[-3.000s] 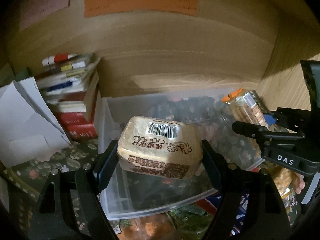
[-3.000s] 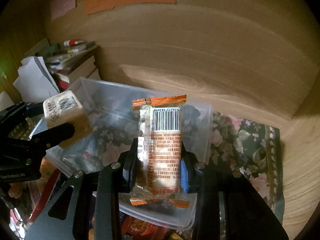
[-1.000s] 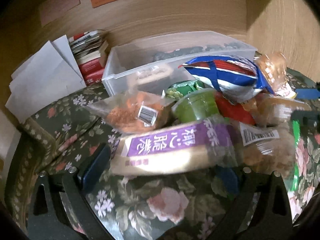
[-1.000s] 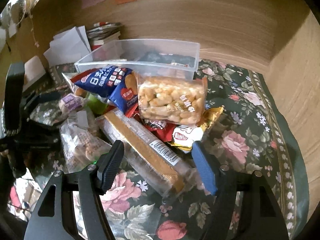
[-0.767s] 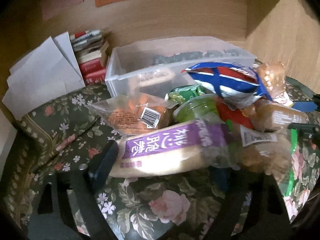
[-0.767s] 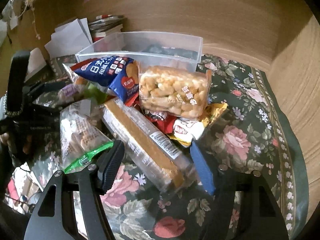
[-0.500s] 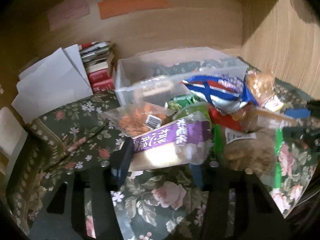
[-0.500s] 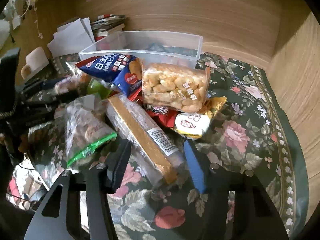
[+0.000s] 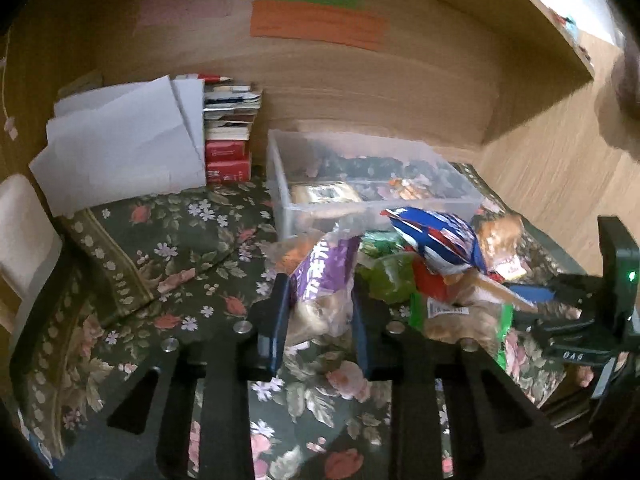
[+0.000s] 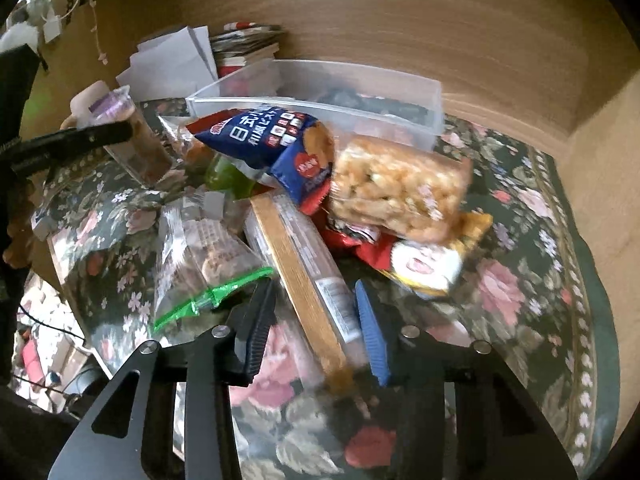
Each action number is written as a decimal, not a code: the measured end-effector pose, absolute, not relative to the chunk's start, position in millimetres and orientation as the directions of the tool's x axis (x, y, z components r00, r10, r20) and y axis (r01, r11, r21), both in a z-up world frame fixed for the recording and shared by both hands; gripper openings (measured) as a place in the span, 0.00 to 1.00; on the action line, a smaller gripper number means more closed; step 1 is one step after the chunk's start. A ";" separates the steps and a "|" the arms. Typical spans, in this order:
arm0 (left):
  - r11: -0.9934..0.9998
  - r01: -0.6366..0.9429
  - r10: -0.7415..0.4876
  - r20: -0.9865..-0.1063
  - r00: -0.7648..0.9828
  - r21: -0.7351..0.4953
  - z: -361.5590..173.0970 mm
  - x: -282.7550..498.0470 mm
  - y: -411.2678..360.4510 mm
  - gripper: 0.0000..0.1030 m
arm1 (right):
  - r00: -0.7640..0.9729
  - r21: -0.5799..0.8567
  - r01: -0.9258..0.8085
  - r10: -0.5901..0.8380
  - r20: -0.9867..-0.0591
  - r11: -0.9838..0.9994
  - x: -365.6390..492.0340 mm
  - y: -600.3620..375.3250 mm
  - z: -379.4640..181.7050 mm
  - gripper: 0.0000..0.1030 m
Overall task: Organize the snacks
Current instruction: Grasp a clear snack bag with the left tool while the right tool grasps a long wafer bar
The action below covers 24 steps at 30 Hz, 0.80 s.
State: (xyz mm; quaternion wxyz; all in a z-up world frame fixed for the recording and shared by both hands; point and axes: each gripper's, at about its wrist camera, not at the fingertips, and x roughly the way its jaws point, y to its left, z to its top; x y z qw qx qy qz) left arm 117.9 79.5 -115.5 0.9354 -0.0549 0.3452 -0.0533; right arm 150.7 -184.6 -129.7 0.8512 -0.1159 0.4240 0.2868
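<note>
My left gripper (image 9: 318, 322) is shut on a purple-labelled snack pack (image 9: 324, 280) and holds it above the floral cloth. My right gripper (image 10: 314, 328) is shut on a long clear cracker pack with a brown strip (image 10: 300, 264) at the front of the snack pile. The clear plastic bin (image 9: 280, 196) stands behind the pile with two packs in it (image 9: 324, 192). In the right wrist view the bin (image 10: 320, 80) is at the back, and the left gripper with the purple pack (image 10: 132, 140) is at the left.
The pile holds a blue bag (image 10: 272, 144), a puffed-snack pack (image 10: 396, 188), a green-zip bag (image 10: 204, 264) and a yellow packet (image 10: 428, 264). Books (image 9: 228, 136) and white papers (image 9: 120, 144) stand left of the bin. Wooden walls close the back and right.
Both grippers have closed on packs from the pile: the left on the purple pack, now lifted and turned upright, the right on the long cracker pack. Three seconds ago they held other packs over the bin.
</note>
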 end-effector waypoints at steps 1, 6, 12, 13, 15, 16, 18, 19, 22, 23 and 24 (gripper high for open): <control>0.989 0.051 -0.127 -0.641 0.757 -0.135 -117.1 120.3 82.5 0.27 | 0.473 0.045 -0.591 0.391 -0.790 0.806 152.3 -182.3 -130.9 0.40; 0.988 0.019 -0.121 -0.675 0.728 -0.156 -138.4 140.1 94.9 0.27 | 0.456 0.059 -0.596 0.398 -0.796 0.801 158.7 -174.2 -137.1 0.42; 0.988 0.009 -0.112 -0.679 0.726 -0.154 -156.0 155.2 93.0 0.23 | 0.467 0.049 -0.593 0.393 -0.792 0.804 157.2 -170.5 -138.2 0.42; 0.988 0.006 -0.108 -0.672 0.733 -0.152 -155.4 155.0 92.6 0.22 | 0.468 0.054 -0.591 0.397 -0.790 0.805 156.4 -171.9 -138.1 0.40; 0.987 0.009 -0.114 -0.665 0.738 -0.159 -152.7 152.2 92.5 0.22 | 0.470 0.072 -0.584 0.409 -0.782 0.808 155.2 -175.2 -136.4 0.38; 0.987 0.012 -0.117 -0.661 0.741 -0.162 -150.7 150.2 92.7 0.22 | 0.472 0.074 -0.583 0.411 -0.780 0.809 154.9 -176.4 -135.6 0.36; 0.989 0.012 -0.106 -0.652 0.750 -0.147 -144.4 143.4 90.6 0.22 | 0.486 0.069 -0.573 0.407 -0.774 0.816 152.0 -180.4 -132.9 0.34; 0.990 0.013 -0.103 -0.649 0.754 -0.143 -141.5 140.4 90.1 0.22 | 0.491 0.070 -0.569 0.406 -0.771 0.820 151.4 -182.4 -132.0 0.33; 0.991 0.019 -0.101 -0.631 0.770 -0.135 -129.4 127.8 86.1 0.22 | 0.500 0.074 -0.554 0.403 -0.767 0.829 150.4 -188.3 -129.5 0.33; 0.991 0.022 -0.100 -0.624 0.775 -0.132 -125.3 124.3 84.5 0.22 | 0.506 0.071 -0.551 0.400 -0.765 0.832 149.6 -189.1 -128.5 0.33; 0.991 0.024 -0.099 -0.617 0.780 -0.128 -120.8 121.3 82.7 0.22 | 0.517 0.062 -0.546 0.394 -0.760 0.836 147.5 -190.7 -126.3 0.33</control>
